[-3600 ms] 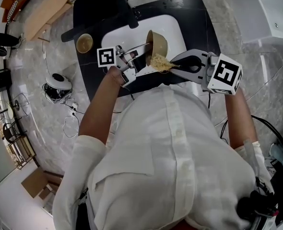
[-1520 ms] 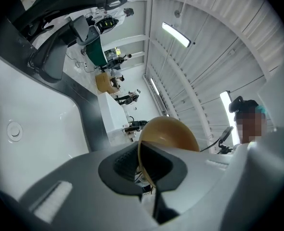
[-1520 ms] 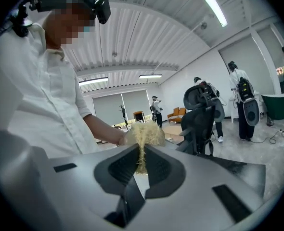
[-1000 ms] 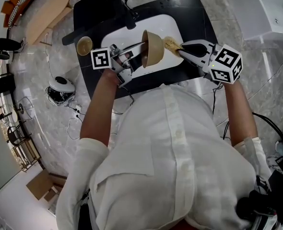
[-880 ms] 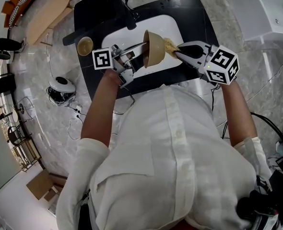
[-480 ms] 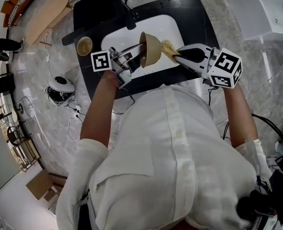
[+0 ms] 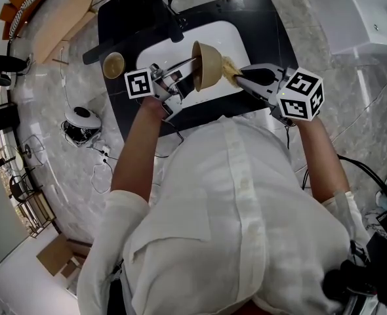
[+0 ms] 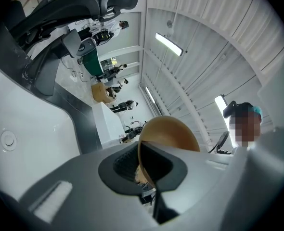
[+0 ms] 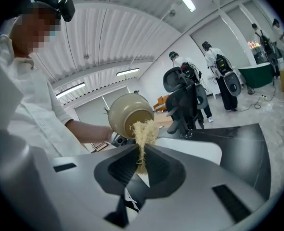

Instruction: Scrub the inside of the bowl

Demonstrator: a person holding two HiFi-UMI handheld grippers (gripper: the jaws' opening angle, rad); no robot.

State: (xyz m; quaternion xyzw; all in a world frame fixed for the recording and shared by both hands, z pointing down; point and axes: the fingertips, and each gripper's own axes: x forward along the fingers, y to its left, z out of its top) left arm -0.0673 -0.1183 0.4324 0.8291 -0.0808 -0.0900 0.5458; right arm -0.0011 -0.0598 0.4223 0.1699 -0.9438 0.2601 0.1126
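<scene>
One bowl over sink, scrubber at mouth — spare bowl beside.

White button shirt, sleeves ending near the elbows, grey left hand-held gripper and right hand-held gripper, each with a black-and-white marker cube.

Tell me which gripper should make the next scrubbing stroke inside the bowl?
Right. The right gripper is shut on the fibrous scrubber, whose tip sits at the opening of the bowl. The left gripper is clamped on the rim, holding it tilted above the white sink.
</scene>
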